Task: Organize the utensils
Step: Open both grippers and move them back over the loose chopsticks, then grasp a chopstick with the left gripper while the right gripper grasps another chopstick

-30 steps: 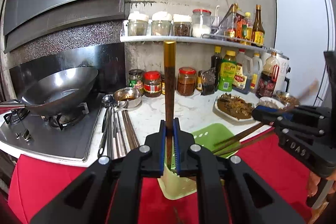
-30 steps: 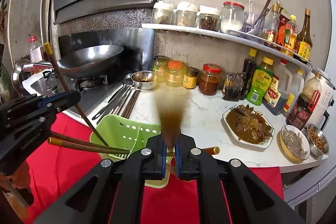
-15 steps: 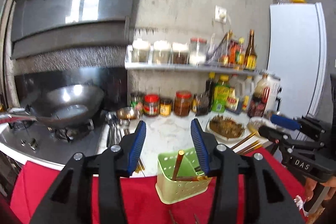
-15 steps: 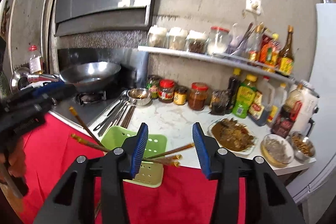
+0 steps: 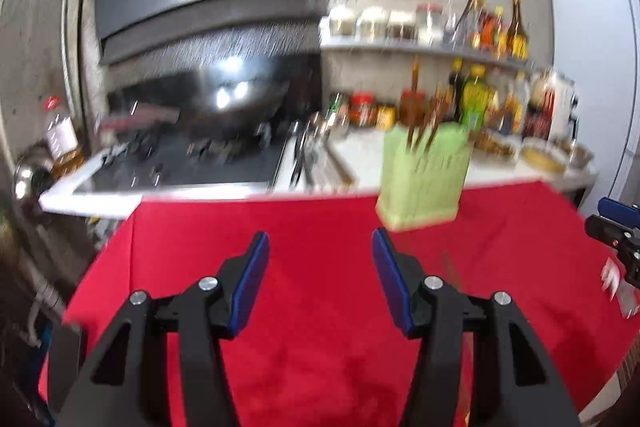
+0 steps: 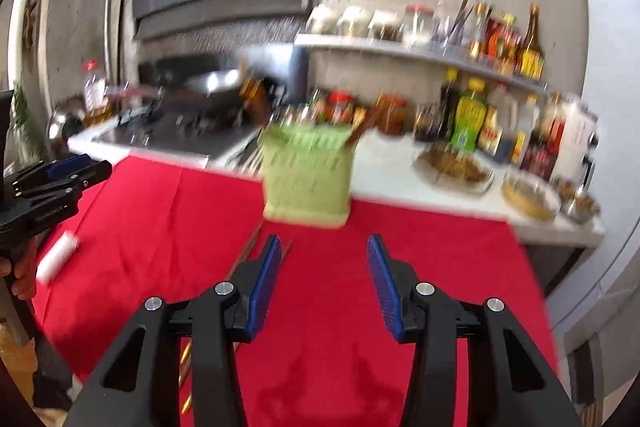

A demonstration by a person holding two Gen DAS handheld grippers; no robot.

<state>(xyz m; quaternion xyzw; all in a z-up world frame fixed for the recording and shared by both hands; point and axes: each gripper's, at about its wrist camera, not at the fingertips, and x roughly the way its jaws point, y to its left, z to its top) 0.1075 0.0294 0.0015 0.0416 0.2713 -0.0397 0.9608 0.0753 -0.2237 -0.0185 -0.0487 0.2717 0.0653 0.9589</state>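
Both tools let go of their chopsticks and pulled back over the red table. Green holder stands upright on it, chopsticks inside. Left tool still opening, empty; right tool open, empty.

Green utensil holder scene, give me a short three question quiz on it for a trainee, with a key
1. True or false: the left tool has a chopstick between its pads.
2. What sticks out of the top of the green utensil holder?
A. chopsticks
B. a whisk
C. nothing
3. Fill in: the holder stands on the ____ cloth.

Key:
1. False. The left tool's jaws are opening over bare cloth with nothing between them, and the right tool is open and empty too.
2. A. Brown chopsticks stand in it.
3. Red.
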